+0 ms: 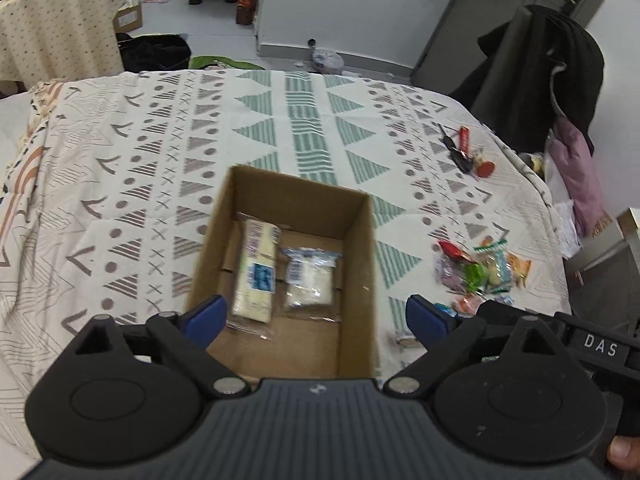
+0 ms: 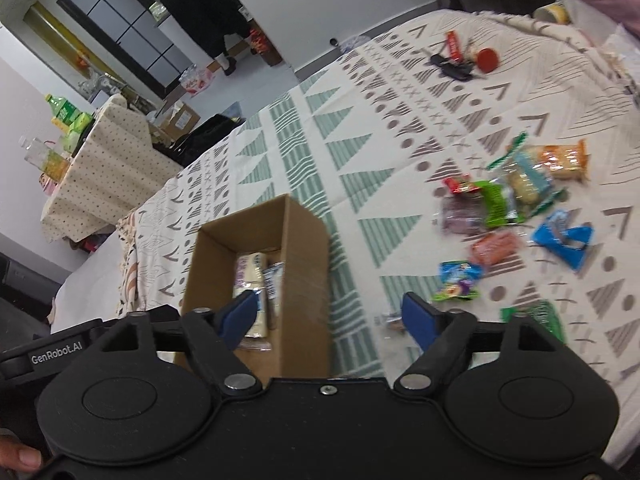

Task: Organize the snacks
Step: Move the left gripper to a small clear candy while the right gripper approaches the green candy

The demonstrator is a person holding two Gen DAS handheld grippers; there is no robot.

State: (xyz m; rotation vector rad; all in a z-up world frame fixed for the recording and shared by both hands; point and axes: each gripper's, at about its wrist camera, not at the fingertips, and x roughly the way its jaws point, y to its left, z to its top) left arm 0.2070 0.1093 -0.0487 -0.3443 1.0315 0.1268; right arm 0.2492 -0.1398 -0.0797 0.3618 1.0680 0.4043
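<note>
Nearest the cameras, left gripper (image 1: 312,318) and right gripper (image 2: 328,316) hover with blue fingers spread, empty. Beyond, an open cardboard box (image 1: 356,248) holds two pale snack packets (image 1: 256,272). Farther right, roughly nine colourful snacks (image 2: 516,200) lie scattered on the patterned tablecloth (image 2: 360,120).

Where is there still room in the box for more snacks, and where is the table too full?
Inside the cardboard box, the floor is bare along the right wall, beside the small clear packet, and near the front edge. The long pale packet fills the left side. On the tablecloth, left of the box is open; the snack pile crowds the right.
</note>
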